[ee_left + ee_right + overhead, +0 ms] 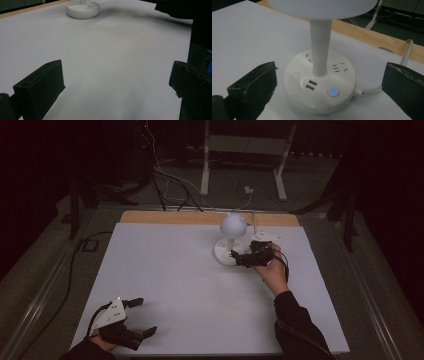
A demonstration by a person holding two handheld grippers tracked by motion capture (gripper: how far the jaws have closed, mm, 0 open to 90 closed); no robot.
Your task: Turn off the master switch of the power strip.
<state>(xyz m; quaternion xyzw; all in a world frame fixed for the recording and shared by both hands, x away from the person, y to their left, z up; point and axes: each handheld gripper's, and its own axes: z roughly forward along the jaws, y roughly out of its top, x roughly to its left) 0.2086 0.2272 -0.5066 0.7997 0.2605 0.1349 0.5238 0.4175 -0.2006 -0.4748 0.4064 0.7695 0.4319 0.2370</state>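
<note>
- The white desk lamp [231,240] stands upright on the white tabletop [175,280], toward the far edge and right of centre; its round shade sits atop a straight stem rising from a disc base.
- In the right gripper view the lamp base [320,85] shows two USB ports, a lit blue button [333,91], a plain round button and socket slots; a white cord [372,88] leaves its side toward the wooden table edge.
- The right hand [274,270] reaches forward from a dark sleeve, forearm angled up and left across the table, holding the right gripper [239,258] level and low beside the lamp base.
- Its jaws are spread wide and grip nothing; in its own view they flank the base on either side, and whether they touch it cannot be told.
- The left gripper [142,317] rests near the front left corner of the table, well apart from the lamp, with the hand behind it at the table's edge.
- Its jaws are likewise released, wide apart, with bare tabletop between them; in the left gripper view the lamp base [83,9] sits far off at the top.
</note>
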